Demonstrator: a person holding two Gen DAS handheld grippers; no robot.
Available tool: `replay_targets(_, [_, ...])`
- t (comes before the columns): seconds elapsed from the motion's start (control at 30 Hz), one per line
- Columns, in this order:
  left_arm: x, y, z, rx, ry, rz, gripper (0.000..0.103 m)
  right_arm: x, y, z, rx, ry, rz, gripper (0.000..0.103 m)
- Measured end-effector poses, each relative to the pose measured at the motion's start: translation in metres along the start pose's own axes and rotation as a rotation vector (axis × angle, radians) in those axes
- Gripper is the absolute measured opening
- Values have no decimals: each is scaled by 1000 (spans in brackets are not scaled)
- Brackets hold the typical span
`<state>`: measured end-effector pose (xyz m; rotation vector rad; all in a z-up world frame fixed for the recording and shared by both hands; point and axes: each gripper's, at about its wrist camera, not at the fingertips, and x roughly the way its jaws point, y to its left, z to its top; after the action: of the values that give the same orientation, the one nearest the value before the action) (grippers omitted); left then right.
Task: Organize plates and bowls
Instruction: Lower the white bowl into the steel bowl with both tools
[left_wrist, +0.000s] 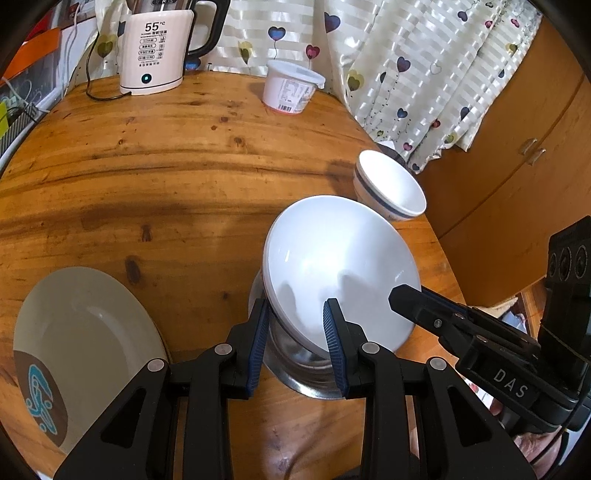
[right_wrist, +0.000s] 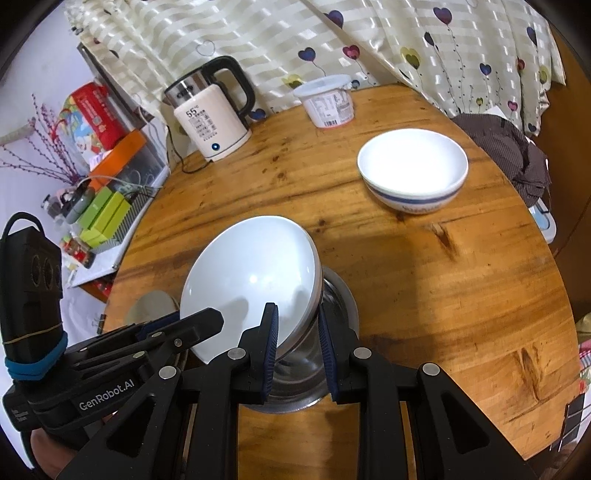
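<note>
While you carry the white bowl (left_wrist: 340, 266) tilted over the steel bowl (left_wrist: 306, 373), keep both grips even so it does not twist. Your left gripper (left_wrist: 297, 345) pinches the near-left rim, one pad inside, one outside; your right gripper (right_wrist: 297, 349) clamps the opposite rim the same way, both closed on the bowl. Its mouth faces up and toward the left-hand camera, far rim high and near rim low, close over or against the steel bowl; contact I cannot tell. Round, so no long axis; the tilt runs near to far. Level it before lowering if nesting is the aim, and release both sides together. Nearby on the table (left_wrist: 184, 166): striped bowl (right_wrist: 413, 173) well apart to the right, plate (left_wrist: 81, 332) left, kettle (left_wrist: 155, 55) and tub (left_wrist: 291, 86) at the far edge.
</note>
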<state>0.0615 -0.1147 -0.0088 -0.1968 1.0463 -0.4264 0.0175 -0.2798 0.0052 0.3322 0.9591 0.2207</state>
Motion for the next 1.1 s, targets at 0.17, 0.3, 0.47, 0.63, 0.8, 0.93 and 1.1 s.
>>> replay_targets(0.17, [2, -2, -3, 7, 14, 1, 32, 0, -4, -5, 12, 16, -1, 22])
replay_targets(0.3, [5, -4, -5, 12, 29, 5, 32, 1, -6, -8, 20, 27, -2, 22])
replay_targets(0.47, [10, -4, -9, 7, 51, 9, 32, 5, -9, -11, 30, 43, -1, 22])
replay_targets(0.63, [10, -4, -10, 9, 53, 10, 32, 9, -11, -12, 36, 61, -4, 22])
replay_targets(0.8, [10, -5, -10, 16, 58, 16, 32, 10, -11, -12, 36, 63, -4, 22])
replay_targets(0.93, [10, -6, -10, 18, 58, 16, 32, 11, -11, -13, 34, 67, -1, 24])
replay_targets(1.1, [10, -6, -10, 20, 59, 20, 32, 11, -11, -13, 30, 70, -1, 24])
